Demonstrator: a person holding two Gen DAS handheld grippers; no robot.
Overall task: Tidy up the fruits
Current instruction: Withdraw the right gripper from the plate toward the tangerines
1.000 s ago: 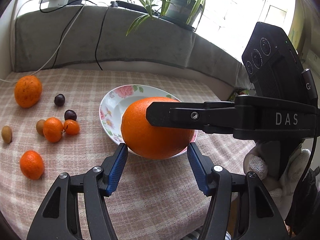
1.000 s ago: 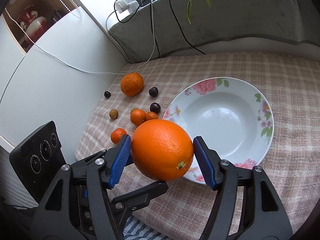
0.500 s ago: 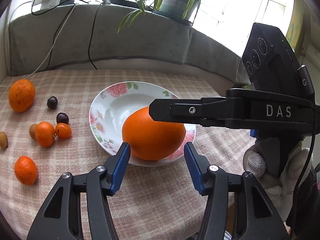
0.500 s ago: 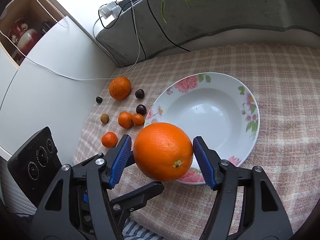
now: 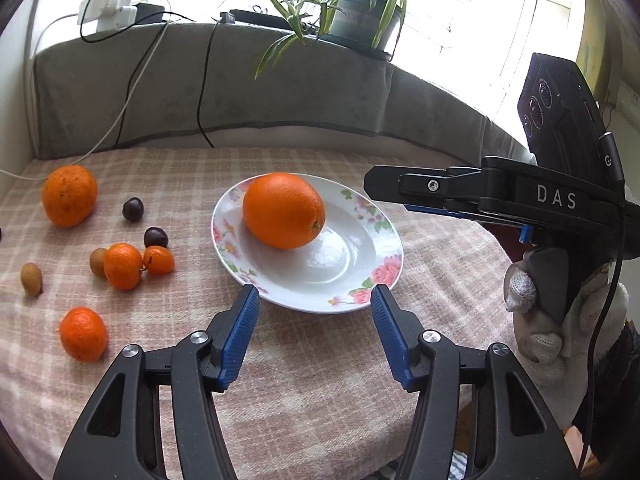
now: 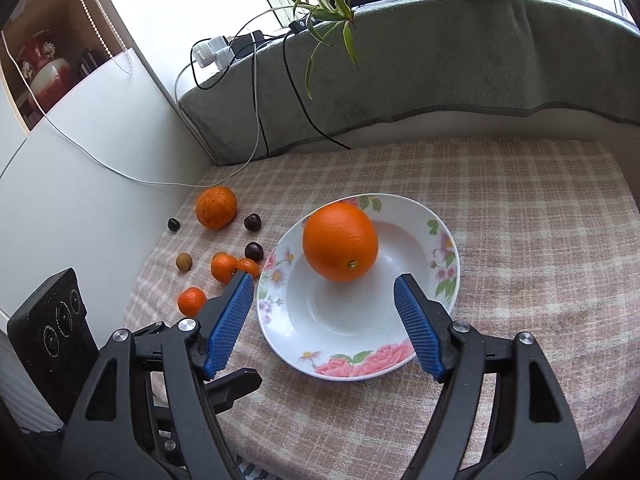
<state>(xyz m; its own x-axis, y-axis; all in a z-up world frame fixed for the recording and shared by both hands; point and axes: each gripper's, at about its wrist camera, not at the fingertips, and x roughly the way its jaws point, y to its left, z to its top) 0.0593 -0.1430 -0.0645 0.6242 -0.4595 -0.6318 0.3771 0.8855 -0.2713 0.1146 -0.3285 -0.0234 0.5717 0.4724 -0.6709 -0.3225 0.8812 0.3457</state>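
A large orange [image 5: 284, 210] [image 6: 340, 242] rests inside the flowered white plate [image 5: 320, 272] [image 6: 344, 332], toward its far left side. My right gripper [image 6: 324, 280] is just in front of the plate and a little above it. Its jaws are opening and nothing is between the blue pads [image 6: 228, 320]. In the left wrist view the right gripper [image 5: 372, 184] reaches in from the right, clear of the orange. My left gripper [image 5: 316, 290] hovers at the plate's near rim, jaws opening and empty. A spotted orange [image 5: 69, 195] and several small fruits lie on the checked cloth to the left.
Mandarins [image 5: 123, 266] [image 5: 83, 334], dark cherries [image 5: 133, 209] and brown fruits [image 5: 31, 279] are scattered left of the plate. A grey covered ledge [image 5: 240, 92] with cables and a potted plant [image 5: 352, 12] runs behind. A white wall [image 6: 80, 160] borders the left. A gloved hand [image 5: 560, 320] holds the right gripper.
The right gripper let go of the large orange, which now lies in the plate, and drew back with its jaws wider. The left gripper's jaws narrowed a little, then widened again.
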